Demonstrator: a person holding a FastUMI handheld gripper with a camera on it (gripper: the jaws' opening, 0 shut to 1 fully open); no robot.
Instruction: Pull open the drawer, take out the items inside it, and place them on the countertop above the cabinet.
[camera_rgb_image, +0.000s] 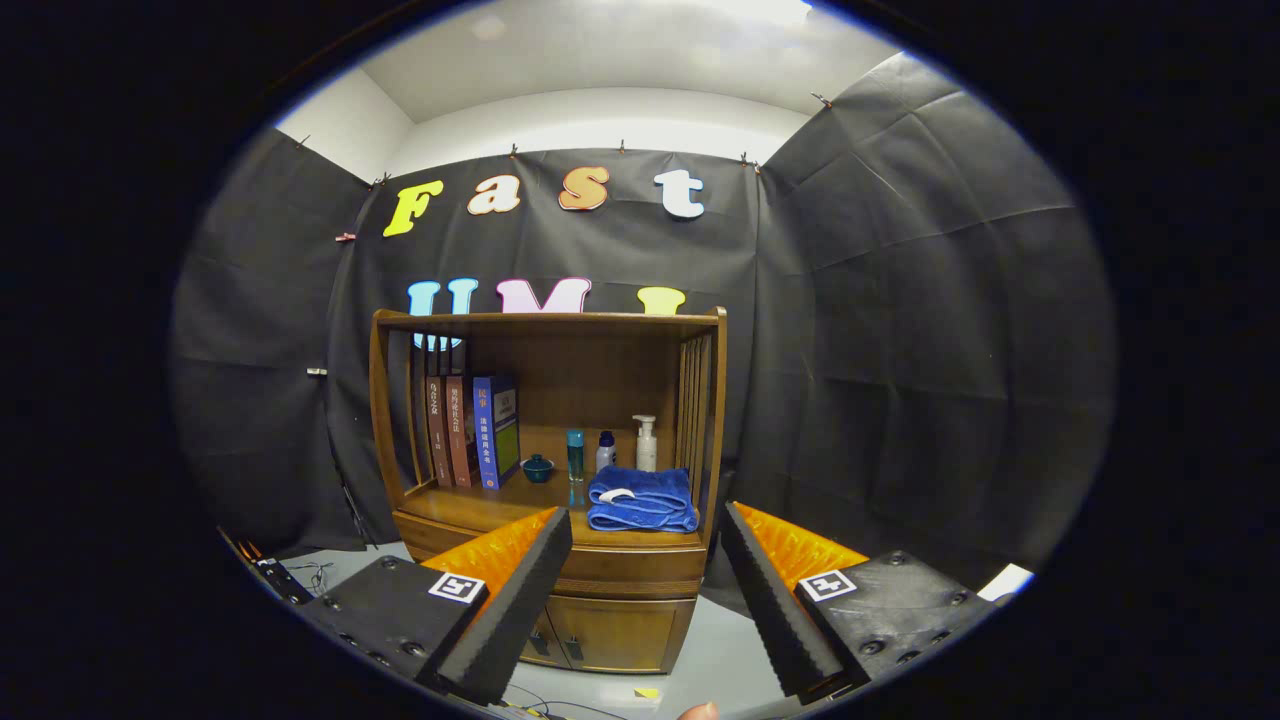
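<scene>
Black cloth walls close off the booth on every side, and a wooden cabinet (560, 480) stands against the back wall on a pale floor. You hold the claw (645, 590) well back from it, fingers spread wide apart and gripping nothing, so the cabinet's lower front shows in the gap between them. That distance looks like an approach stance: you can take in the whole piece before committing to a handle.

On the surface (470, 505) above the cabinet body, under the shelf roof, three books (470, 430) stand upright at the left, a small bowl (537, 468) sits near the middle, three bottles (610, 447) line the back, and a folded blue towel (642, 500) lies at the right front. The bare patch of wood in front of the books and bowl seems the natural place for whatever comes out.

The drawer (625, 566) is the wide band just below that surface, closed, its long axis running left to right and its face turned toward you. It should pull straight out along your line of sight. I cannot make out a handle on it. Two small doors (600, 632) sit beneath it.

Your fingertip (698, 711) shows just below the claw.
</scene>
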